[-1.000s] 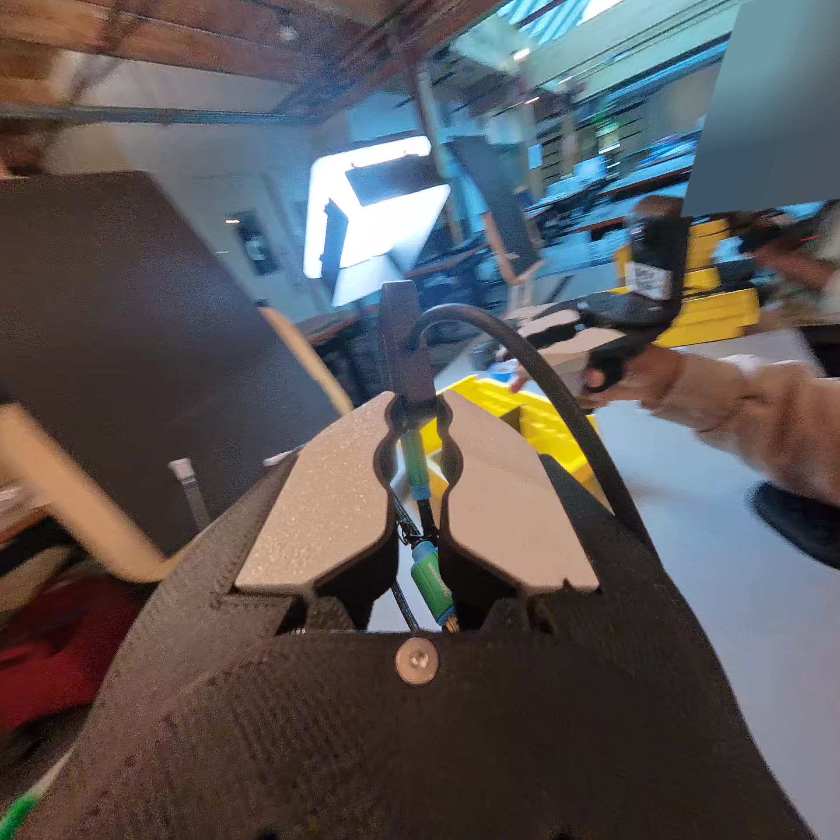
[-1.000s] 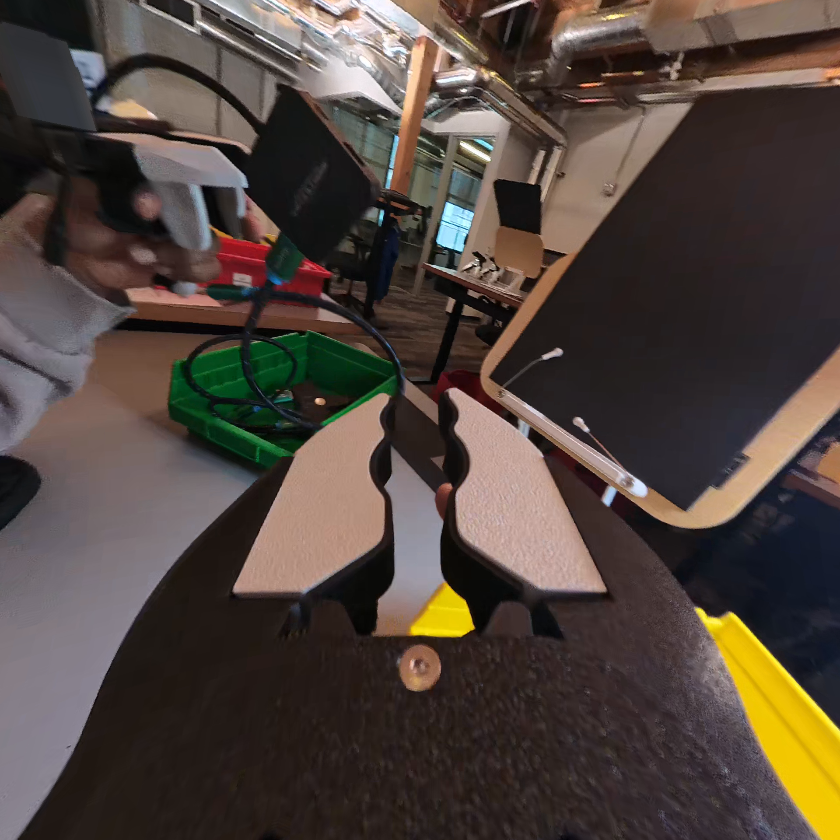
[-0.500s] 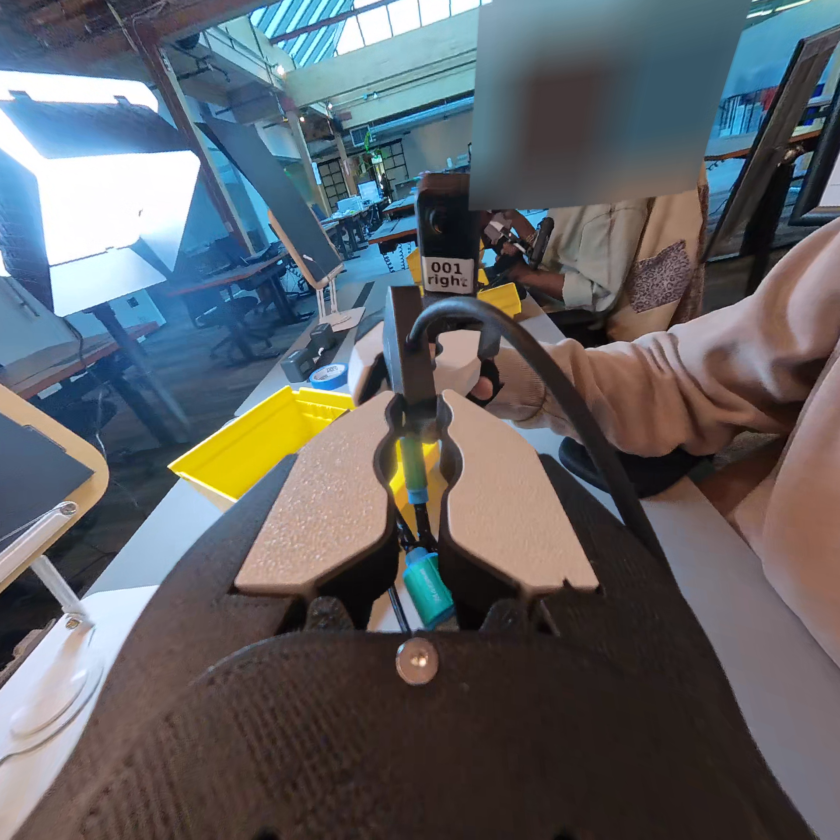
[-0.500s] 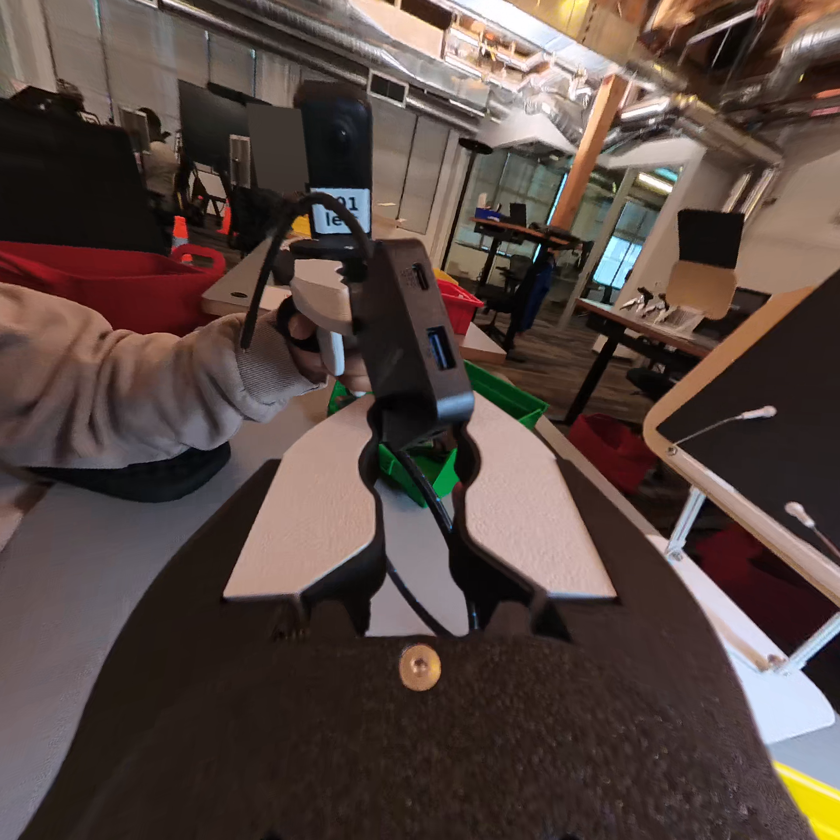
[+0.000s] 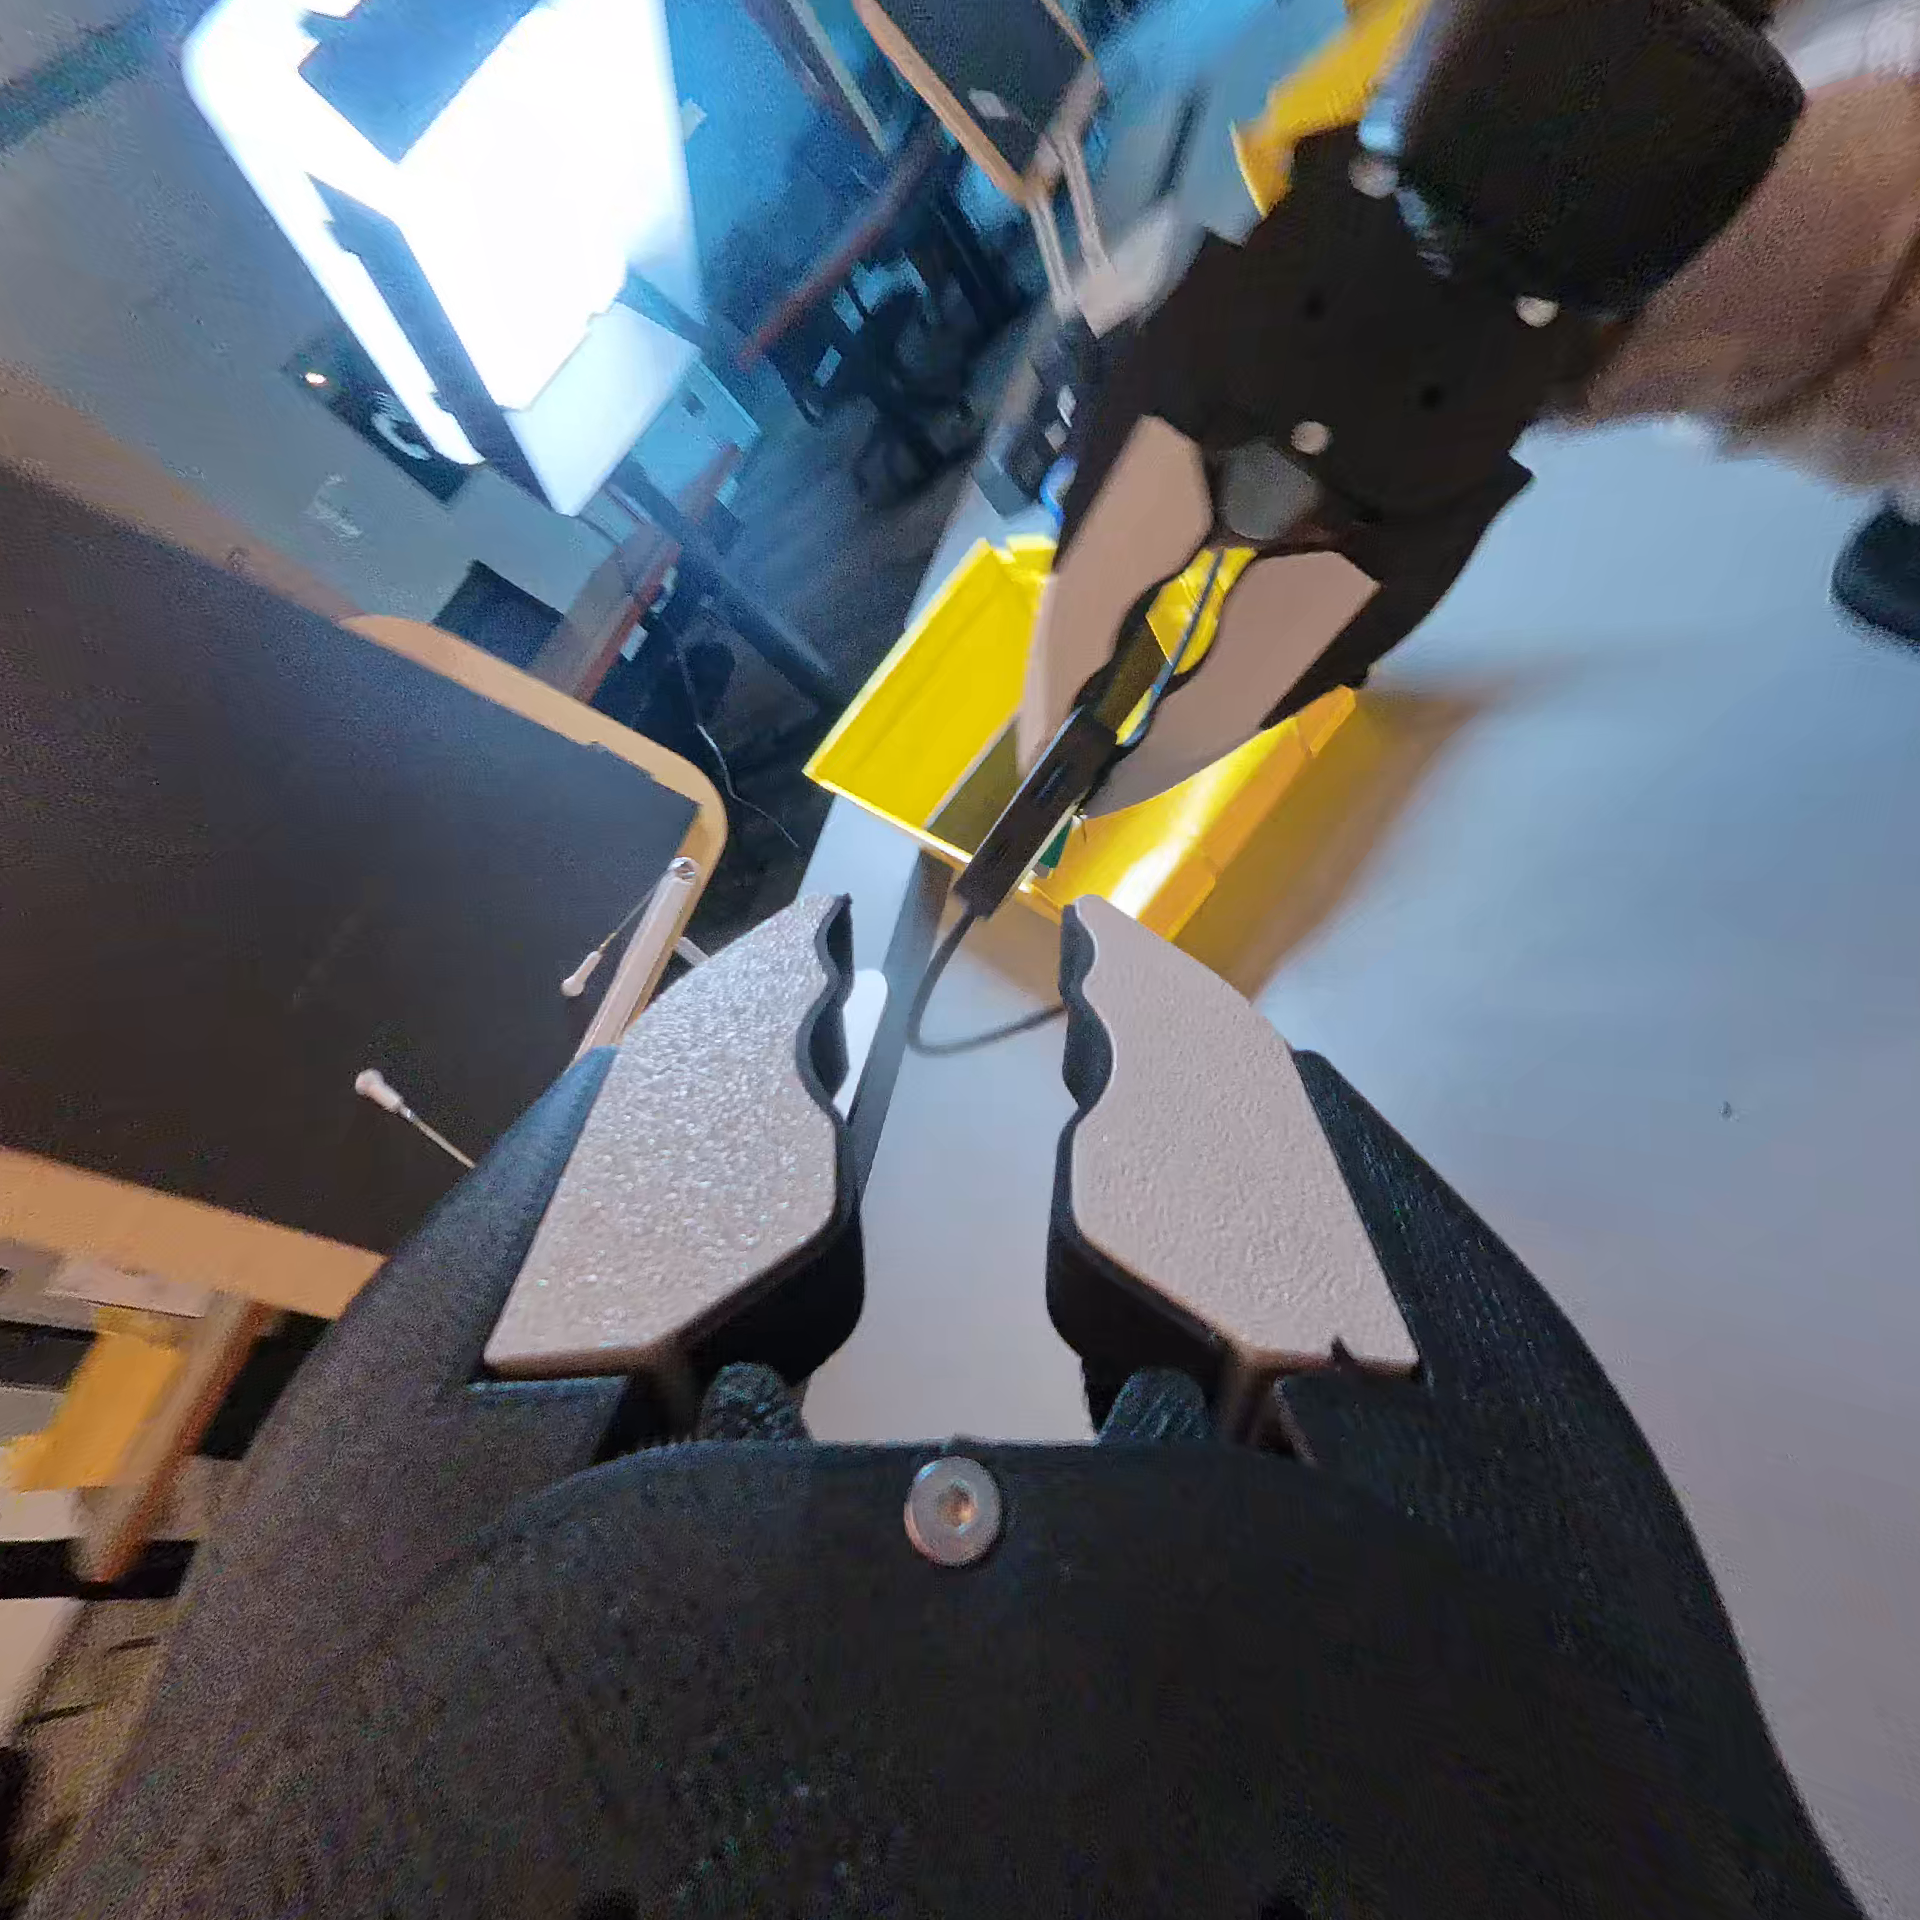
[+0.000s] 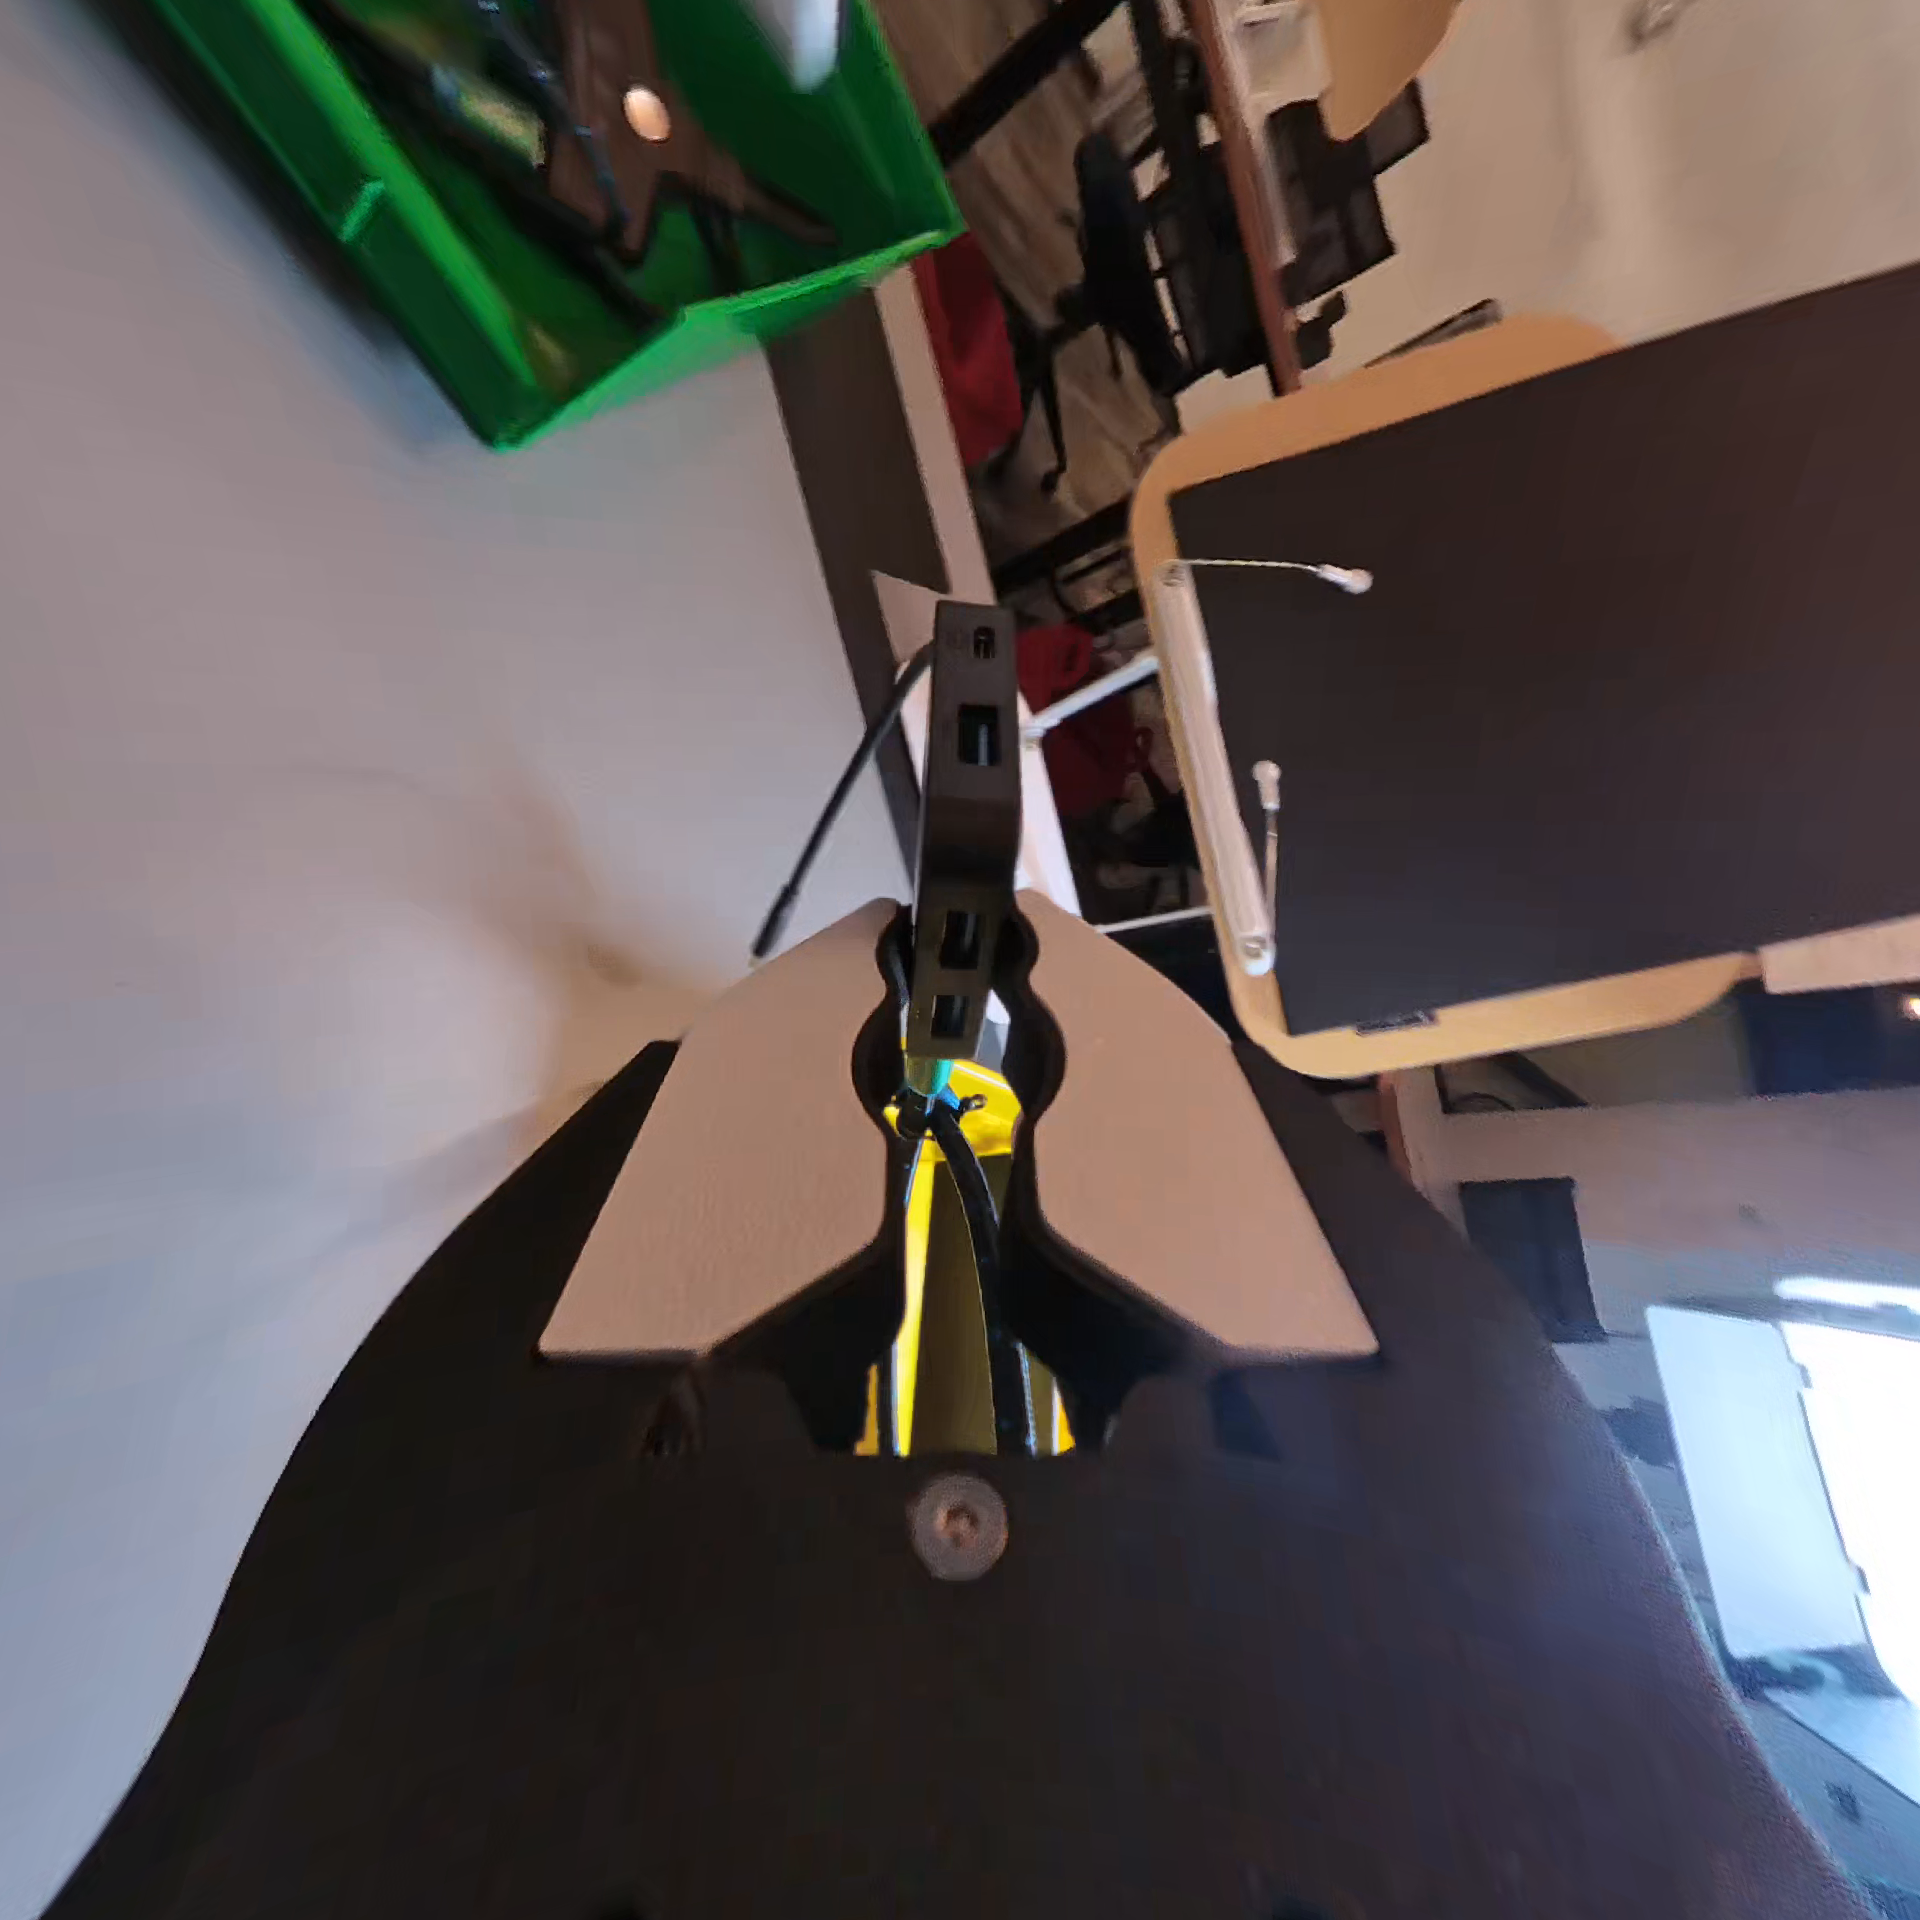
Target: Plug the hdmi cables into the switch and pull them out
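The black switch (image 6: 971,769) is a flat box with several ports along its edge. My right gripper (image 6: 961,925) is shut on its lower end and holds it above the white table (image 6: 364,779). A green-ended plug (image 6: 925,1081) sits at the switch's lower end, and a black cable (image 6: 977,1216) runs back between the fingers. A short black lead (image 6: 831,821) hangs off the switch's left side. My left gripper (image 5: 951,935) is open and empty. In the left wrist view the right gripper (image 5: 1195,644) holds the switch (image 5: 1039,800) just ahead.
A yellow bin (image 5: 935,707) stands behind the switch at the table edge. A green bin (image 6: 520,260) with coiled cables sits at the far left. A black board with a tan frame (image 6: 1558,675) stands beyond the table edge. A person's sleeve (image 5: 1787,312) is at the upper right. The left gripper's tips are roughly 11 cm from the right gripper's.
The switch has passed from my left gripper to my right. The left gripper has opened and drawn back; the right has shut on the switch and tilted it over the table.
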Tool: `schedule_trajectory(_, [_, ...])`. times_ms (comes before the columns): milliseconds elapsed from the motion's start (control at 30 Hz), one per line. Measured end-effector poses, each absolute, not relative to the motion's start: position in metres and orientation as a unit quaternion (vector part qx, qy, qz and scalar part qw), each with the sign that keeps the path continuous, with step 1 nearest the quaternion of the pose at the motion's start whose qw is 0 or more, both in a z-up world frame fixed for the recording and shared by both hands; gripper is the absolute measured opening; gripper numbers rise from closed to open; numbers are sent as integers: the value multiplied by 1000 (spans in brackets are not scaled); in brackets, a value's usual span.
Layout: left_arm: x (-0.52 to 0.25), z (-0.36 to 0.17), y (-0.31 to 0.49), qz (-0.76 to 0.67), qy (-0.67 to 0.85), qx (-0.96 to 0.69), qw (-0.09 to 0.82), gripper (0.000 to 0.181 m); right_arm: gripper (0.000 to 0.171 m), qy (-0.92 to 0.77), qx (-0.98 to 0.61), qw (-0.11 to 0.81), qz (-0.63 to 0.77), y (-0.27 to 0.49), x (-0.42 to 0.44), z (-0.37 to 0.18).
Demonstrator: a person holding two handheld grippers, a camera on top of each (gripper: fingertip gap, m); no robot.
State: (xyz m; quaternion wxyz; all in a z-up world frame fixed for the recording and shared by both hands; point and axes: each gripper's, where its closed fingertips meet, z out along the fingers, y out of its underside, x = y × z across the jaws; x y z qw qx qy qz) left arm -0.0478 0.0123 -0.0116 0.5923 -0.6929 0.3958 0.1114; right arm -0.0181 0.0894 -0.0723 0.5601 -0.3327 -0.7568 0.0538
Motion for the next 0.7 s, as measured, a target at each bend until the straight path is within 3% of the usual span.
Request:
schedule_trajectory(133, [-34, -76, 43, 240, 482, -706, 460, 42, 15, -788, -306, 525, 96, 56, -25, -87])
schedule_trajectory(200, [-28, -92, 50, 233, 506, -696, 453, 17, 15, -803, -298, 510, 84, 51, -21, -91])
schedule_trajectory(300, [-22, -74, 47, 154, 485, -686, 520, 14, 20, -776, -288, 552, 105, 51, -16, -64])
schedule_trajectory(367, [-28, -51, 39, 96, 455, -673, 575, 14, 34, -720, -280, 616, 156, 50, -4, -18])
schedule_trajectory(533, [-55, 14, 7, -55, 358, -596, 717, 14, 38, -552, -271, 712, 338, 55, 64, 90])
schedule_trajectory(700, [-62, 49, -11, -165, 295, -513, 789, 14, 35, -553, -343, 633, 420, 92, 60, 68])
